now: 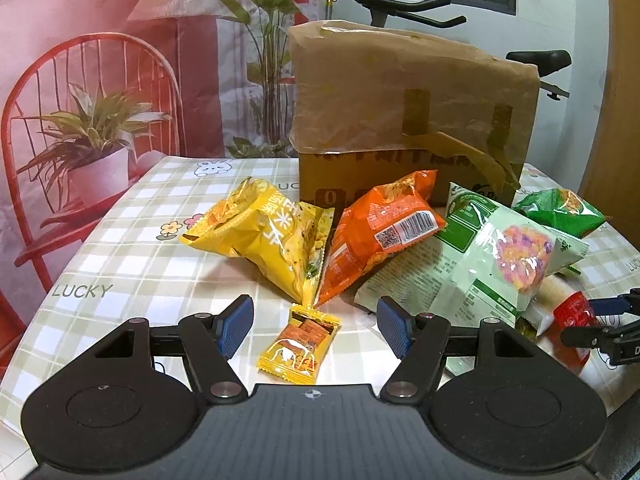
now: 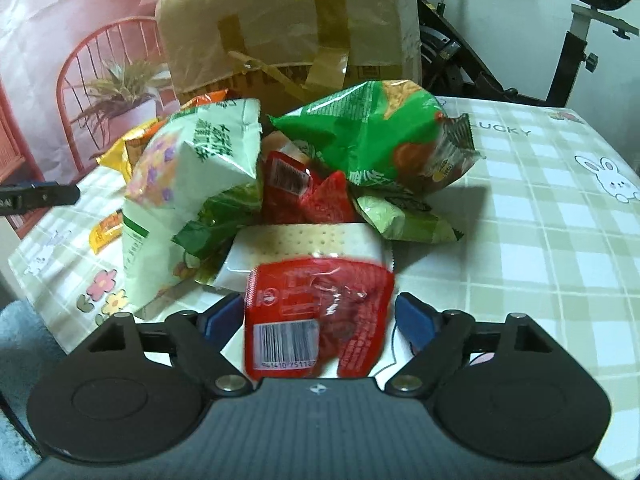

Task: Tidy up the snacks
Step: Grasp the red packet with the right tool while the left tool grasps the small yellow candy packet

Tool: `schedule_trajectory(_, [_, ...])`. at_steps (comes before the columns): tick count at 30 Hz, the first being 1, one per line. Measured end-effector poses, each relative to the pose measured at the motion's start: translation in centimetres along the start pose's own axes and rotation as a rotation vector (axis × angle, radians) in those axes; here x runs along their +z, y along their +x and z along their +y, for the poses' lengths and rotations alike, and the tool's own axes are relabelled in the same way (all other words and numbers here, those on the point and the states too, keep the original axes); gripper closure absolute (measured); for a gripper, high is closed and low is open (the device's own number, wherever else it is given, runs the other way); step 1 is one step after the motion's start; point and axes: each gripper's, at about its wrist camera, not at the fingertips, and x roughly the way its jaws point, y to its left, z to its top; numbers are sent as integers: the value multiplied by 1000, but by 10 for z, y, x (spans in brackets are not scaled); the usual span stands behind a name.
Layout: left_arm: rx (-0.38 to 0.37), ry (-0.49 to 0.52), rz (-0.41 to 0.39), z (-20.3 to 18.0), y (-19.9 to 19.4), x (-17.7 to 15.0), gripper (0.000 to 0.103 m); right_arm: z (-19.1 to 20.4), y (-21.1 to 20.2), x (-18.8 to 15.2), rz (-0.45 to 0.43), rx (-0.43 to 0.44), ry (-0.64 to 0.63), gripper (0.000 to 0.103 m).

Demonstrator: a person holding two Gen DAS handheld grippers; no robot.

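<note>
Left wrist view: my left gripper (image 1: 316, 330) has its jaws wide, with a small yellow packet (image 1: 299, 346) lying on the table (image 1: 120, 248) between them, not touched. Right wrist view: my right gripper (image 2: 320, 320) has wide jaws around a red packet (image 2: 318, 312); the pads seem not to press it. The other snacks are piled before a cardboard box (image 1: 400, 120).

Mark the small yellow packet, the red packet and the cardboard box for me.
small yellow packet (image 1: 298, 346), left wrist view, middle of the wrapper.
red packet (image 2: 320, 312), right wrist view, middle of the wrapper.
cardboard box (image 1: 400, 96), left wrist view, raised front flap.
</note>
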Motion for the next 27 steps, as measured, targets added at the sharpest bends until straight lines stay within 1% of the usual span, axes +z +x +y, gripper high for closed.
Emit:
schedule_trajectory(6, [-7,6,3,-1,0,-2,32,-3,1,-2,-2,-23,20,20])
schedule_trajectory(7, [-6,6,4,-2,0,-2,32,-2,2,-2,-2,-30,13,21])
schedule_trajectory(9, [-6,6,6,-2,0,-3,32,3,2,-3,0,-44,-9,25])
schedule_trajectory(12, [-6,10,9,-1,-1,-5,32,8,-1,-6,-7,-74,-30,38])
schedule_trajectory(14, [-7,9,9,0,-1,-5,33,5,-4,-7,-10,-78,-11,54])
schedule_trajectory(15, [-7,8,10,1,-1,-5,33,2,-6,-7,-8,-73,6,55])
schedule_trajectory(19, [-6,10,13,1,-1,-5,33,-4,-15,-9,-20,-65,32,69])
schedule_trajectory(23, [-10,26,14,-1,-2,-7,33,-8,-31,-4,-65,-63,73,72])
schedule_trajectory(27, [-11,38,28,0,0,-11,33,-8,-43,6,-109,-68,88,72])
